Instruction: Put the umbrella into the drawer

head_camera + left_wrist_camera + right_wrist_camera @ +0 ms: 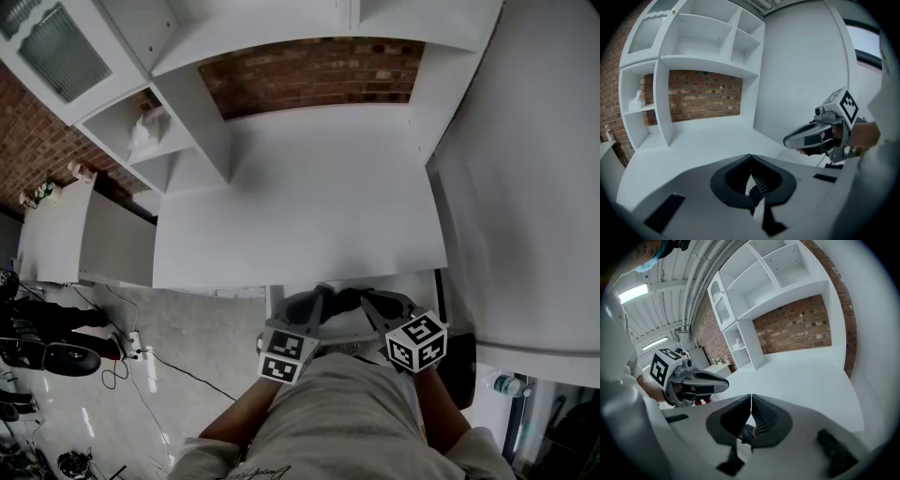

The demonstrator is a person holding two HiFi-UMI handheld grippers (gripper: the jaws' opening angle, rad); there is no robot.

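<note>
The grey left gripper (317, 300) sits at 6 o'clock in the head view. Its jaws are pressed together with nothing between them (751, 159). Just beside it, toward 5 o'clock, the grey right gripper (373, 302) also has its jaws closed tip to tip and empty (751, 400). Both are near the front edge of the bare white desk top (300, 206). A red brick wall (314, 70) stands at 12 o'clock and a white shelf unit (192, 112) at 10 o'clock. No view shows where the umbrella is.
</note>
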